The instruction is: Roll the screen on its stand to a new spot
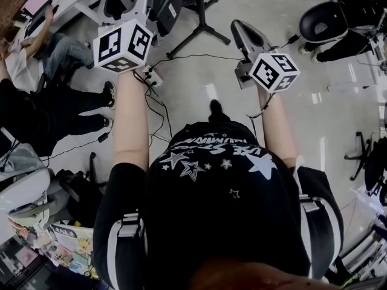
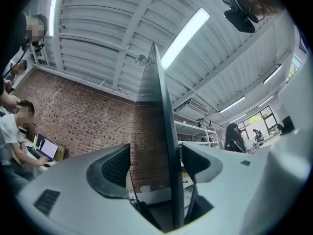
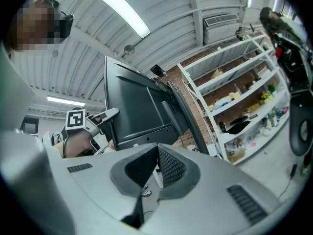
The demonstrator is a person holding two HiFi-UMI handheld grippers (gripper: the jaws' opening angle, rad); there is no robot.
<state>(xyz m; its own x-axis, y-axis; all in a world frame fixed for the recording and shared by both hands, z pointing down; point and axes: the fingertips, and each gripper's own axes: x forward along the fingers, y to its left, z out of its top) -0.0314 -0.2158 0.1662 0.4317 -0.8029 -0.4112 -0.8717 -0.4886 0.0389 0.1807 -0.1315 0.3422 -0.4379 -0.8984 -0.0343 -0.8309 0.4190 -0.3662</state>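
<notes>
The screen (image 1: 167, 0) is a dark flat panel on a black stand whose legs (image 1: 202, 30) spread over the floor ahead of me. In the left gripper view its thin edge (image 2: 164, 131) stands upright between the jaws, close to the right pad (image 2: 198, 163) and well apart from the left one. My left gripper (image 2: 155, 165) is open around that edge; it also shows in the head view (image 1: 144, 2). The right gripper view shows the screen's back (image 3: 137, 106) and the left gripper's marker cube (image 3: 76, 120). My right gripper (image 3: 156, 155) is shut on nothing, short of the screen, and also shows in the head view (image 1: 237, 25).
A power strip with black cables (image 1: 151, 75) lies on the floor just before the stand. People sit at desks on the left (image 1: 54, 53). Office chairs (image 1: 323, 20) stand at the far right. White shelving (image 3: 239, 97) runs along a brick wall (image 2: 83, 116).
</notes>
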